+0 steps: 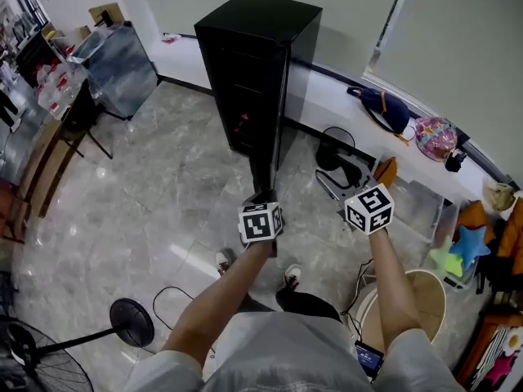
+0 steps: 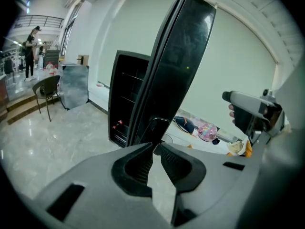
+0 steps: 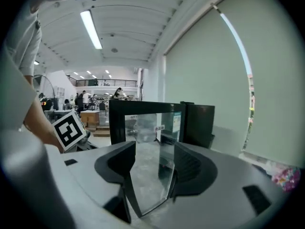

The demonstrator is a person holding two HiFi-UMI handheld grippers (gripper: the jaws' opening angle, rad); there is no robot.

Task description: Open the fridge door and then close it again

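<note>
The fridge door [image 2: 181, 56] stands swung well out from the fridge [image 1: 253, 23], so opening looks done and only closing is left, with the left gripper [image 2: 157, 146] pinched on its free edge (the right gripper [image 3: 153, 149] gapes empty nearby).

Left gripper [image 2: 155, 148] low in frame. Grey fingers [image 2: 138, 163] drawn nearly together, tips pinched on thin lower edge of fridge door [image 2: 181, 66].

Door black, glossy, swung open, seen almost edge-on, leaning right in picture.

Black fridge cabinet [image 2: 125, 94] behind it, shelves showing, small red items [image 2: 116, 124] on low shelf.

Right gripper [image 2: 238, 101] at right edge, apart from door.

Dark chair [image 2: 47, 89] and silvery box [image 2: 74, 85] at left on pale marble floor [image 2: 57, 137].

Person [image 2: 32, 46] standing far left.

Dark bag [image 2: 183, 123] and pink bag [image 2: 207, 130] by wall.
</note>
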